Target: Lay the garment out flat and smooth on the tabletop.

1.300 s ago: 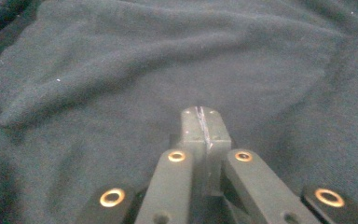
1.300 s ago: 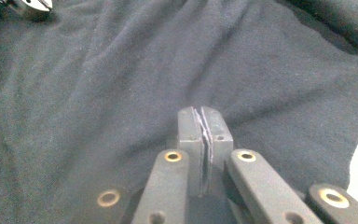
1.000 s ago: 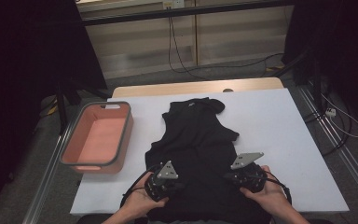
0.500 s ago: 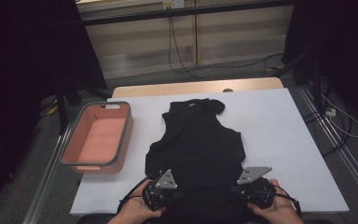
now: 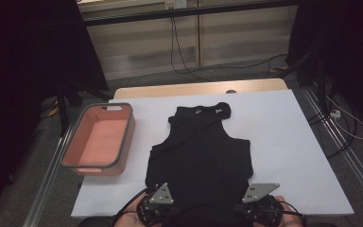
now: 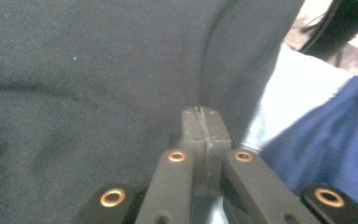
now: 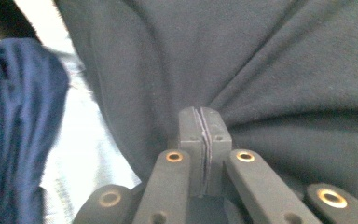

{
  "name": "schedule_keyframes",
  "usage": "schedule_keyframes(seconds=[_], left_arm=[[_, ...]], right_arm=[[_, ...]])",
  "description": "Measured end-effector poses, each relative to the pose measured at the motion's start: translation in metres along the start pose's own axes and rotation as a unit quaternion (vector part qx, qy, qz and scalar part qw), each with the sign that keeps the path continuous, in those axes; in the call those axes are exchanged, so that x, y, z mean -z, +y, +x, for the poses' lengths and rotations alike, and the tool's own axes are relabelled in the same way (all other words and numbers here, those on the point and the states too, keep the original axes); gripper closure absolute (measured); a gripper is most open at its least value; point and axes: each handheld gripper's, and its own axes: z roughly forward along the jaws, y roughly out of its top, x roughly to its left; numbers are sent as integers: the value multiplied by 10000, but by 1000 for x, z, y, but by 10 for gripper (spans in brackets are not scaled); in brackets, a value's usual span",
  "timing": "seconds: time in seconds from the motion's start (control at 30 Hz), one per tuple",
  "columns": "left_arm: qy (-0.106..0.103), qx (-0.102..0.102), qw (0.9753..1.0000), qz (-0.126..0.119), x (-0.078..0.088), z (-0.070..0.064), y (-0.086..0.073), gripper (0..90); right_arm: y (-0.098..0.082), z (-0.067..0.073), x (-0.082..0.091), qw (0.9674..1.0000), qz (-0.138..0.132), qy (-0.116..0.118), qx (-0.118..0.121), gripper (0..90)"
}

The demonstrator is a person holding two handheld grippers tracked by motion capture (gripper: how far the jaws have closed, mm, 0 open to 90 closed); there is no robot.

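Black tank top (image 5: pixel 201 151), flat, sleeveless, creased

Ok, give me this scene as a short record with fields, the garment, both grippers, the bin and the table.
garment: black sleeveless top, spread flat, neck end away from the person
left gripper: jaws shut on the top's near hem, at its left corner
right gripper: jaws shut on the near hem, at its right corner
bin: pink with a grey rim, left of the top, nothing in it
table: white surface, wooden strip along the far edge
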Motion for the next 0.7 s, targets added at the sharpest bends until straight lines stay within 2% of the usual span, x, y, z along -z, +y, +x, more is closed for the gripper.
schedule_keyframes(seconds=[0.07, 0.13, 0.2, 0.23, 0.3, 0.33, 0.43, 0.47, 0.53, 0.63, 0.7], left_arm=[[86, 64, 9999, -88, 3, -1, -1, 900], [70, 89, 9997, -203, 6, 4, 1, 892], [296, 160, 9989, -317, 7, 11, 3, 846], [328, 180, 9987, -338, 7, 15, 4, 821], [535, 261, 9974, -411, 9, 24, 7, 773], [671, 271, 9966, -392, 10, 28, 9, 743], [909, 340, 9944, -425, 10, 43, 14, 650], [971, 313, 9940, -404, 9, 48, 15, 645], [1078, 279, 9930, -389, 8, 56, 18, 625], [1097, 457, 9918, -469, 8, 67, 20, 581], [1198, 395, 9912, -404, 7, 73, 23, 578]], right_arm=[[-1, 1, 0, 10000, -18, 33, -30, 885], [0, -1, 1, 10000, -56, 32, -54, 817], [3, -5, 2, 9999, -136, -55, -85, 715], [4, -8, 2, 9997, -195, -91, -146, 664], [6, -16, 4, 9990, -324, -155, -278, 593], [8, -19, 5, 9986, -376, -190, -311, 579], [14, -34, 8, 9975, -486, -363, -352, 554], [16, -40, 8, 9968, -522, -471, -387, 539], [20, -50, 8, 9960, -553, -551, -434, 538], [29, -64, 4, 9958, -548, -632, -371, 534], [36, -69, -1, 9961, -537, -627, -307, 526]])
